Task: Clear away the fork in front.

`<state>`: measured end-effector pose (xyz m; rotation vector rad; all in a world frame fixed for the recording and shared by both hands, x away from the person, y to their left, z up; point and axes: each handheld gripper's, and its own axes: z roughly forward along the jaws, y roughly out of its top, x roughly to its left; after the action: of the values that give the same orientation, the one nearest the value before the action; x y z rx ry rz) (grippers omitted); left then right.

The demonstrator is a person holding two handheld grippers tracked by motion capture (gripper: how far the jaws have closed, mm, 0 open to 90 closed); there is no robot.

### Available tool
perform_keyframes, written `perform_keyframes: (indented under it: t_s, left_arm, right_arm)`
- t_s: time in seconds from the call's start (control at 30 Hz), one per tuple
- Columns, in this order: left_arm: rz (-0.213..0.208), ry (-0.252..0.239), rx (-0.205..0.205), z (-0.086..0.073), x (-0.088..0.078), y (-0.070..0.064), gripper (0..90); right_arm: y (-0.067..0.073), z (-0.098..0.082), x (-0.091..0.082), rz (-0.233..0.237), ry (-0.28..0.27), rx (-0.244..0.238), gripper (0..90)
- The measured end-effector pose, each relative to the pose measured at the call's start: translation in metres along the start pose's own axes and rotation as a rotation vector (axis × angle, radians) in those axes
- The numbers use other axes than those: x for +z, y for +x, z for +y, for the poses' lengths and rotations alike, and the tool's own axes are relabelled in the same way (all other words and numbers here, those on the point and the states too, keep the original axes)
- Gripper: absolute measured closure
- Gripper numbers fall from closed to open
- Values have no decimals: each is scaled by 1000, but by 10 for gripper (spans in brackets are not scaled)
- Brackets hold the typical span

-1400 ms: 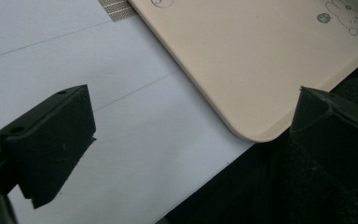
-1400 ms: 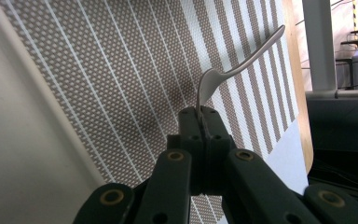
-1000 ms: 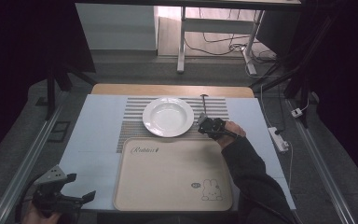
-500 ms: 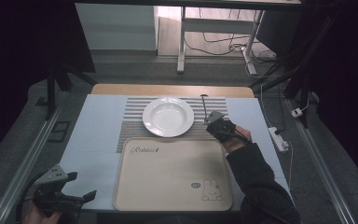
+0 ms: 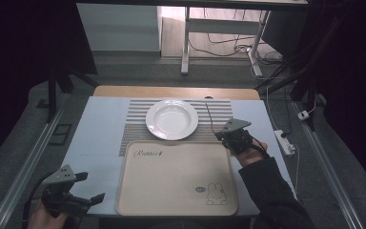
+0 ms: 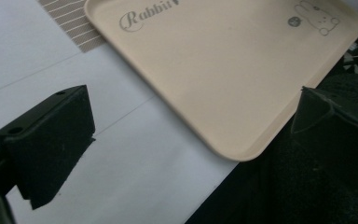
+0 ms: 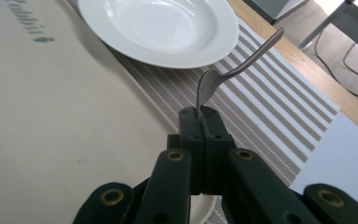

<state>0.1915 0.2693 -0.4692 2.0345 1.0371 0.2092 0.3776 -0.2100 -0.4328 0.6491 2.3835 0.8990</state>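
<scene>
We see the plate on the striped mat behind the tray, both on the surface.

Dim, dark-edged room; sharp frames, soft shadows.

Glossy white plate, matt tray

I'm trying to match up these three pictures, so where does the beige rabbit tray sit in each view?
High view: the beige tray lies bottom centre, at the table's near edge, in front of the white plate.
Left gripper view: it runs across the upper middle and right, one rounded corner pointing down.
Right gripper view: it spreads over the left half.
Shared landmark: the striped placemat, along the tray's lettered edge.
</scene>
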Motion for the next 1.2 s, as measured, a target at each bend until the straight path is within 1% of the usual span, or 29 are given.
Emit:
perform_keyframes:
  t_s: [0.13, 0.23, 0.4, 0.5, 0.63, 0.73, 0.77, 0.87, 0.9, 1.2]
  left_arm:
    - [-37, -15, 33, 6, 7, 2, 0]
    - [-60, -22, 62, 12, 12, 2, 0]
    - [-86, -23, 97, 22, 23, 3, 0]
    - [-97, -24, 117, 29, 29, 4, 0]
    - [-111, -22, 148, 40, 40, 5, 0]
    - [-125, 1, 184, 48, 48, 4, 0]
    - [-133, 8, 194, 51, 51, 3, 0]
    - [-177, 15, 209, 59, 61, 2, 0]
    - [-185, 20, 219, 61, 63, 1, 0]
    - [-209, 79, 316, 86, 86, -7, 0]
  right_arm:
    - [6, -4, -10, 38, -25, 9, 900]
    - [11, -7, -17, 79, -49, 23, 900]
    - [23, -10, -25, 140, -70, 20, 900]
    - [30, -11, -29, 183, -84, 27, 900]
    - [41, -13, -34, 231, -101, 24, 900]
    - [48, -15, -36, 284, -116, 20, 900]
    - [50, -15, -36, 295, -117, 15, 900]
    - [57, -16, -38, 340, -124, 13, 900]
    - [59, -16, -38, 353, -121, 11, 900]
    - [80, -19, -40, 478, -128, 2, 900]
